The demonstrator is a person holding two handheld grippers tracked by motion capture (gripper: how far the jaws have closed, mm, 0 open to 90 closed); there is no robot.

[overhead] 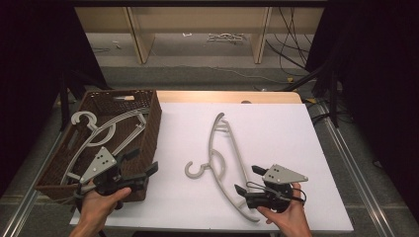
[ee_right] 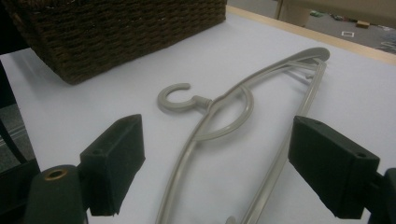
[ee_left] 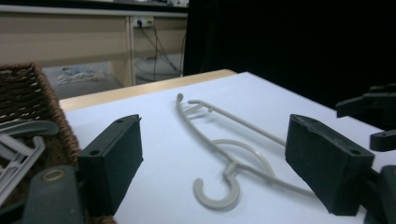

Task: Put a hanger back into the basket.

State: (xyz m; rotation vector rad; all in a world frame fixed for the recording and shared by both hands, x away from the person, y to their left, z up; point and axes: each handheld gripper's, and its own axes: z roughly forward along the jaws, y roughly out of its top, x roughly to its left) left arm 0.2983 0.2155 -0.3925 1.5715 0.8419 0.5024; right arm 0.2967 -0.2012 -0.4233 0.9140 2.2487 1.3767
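Your left hand-held gripper [overhead: 148,173] hovers at the near right corner of the brown wicker basket [overhead: 153,123], jaws spread wide with nothing between them, pointing toward the grey hanger [overhead: 222,163] that lies flat on the white desk [overhead: 276,128]. Your right hand-held gripper [overhead: 247,180] sits just beside the near end of that hanger, its jaws also wide apart and empty; seen along them, the hanger's bars run between the two pads without touching either. The hanger's hook [overhead: 194,170] faces the basket, where more grey hangers [overhead: 99,131] lie stacked.
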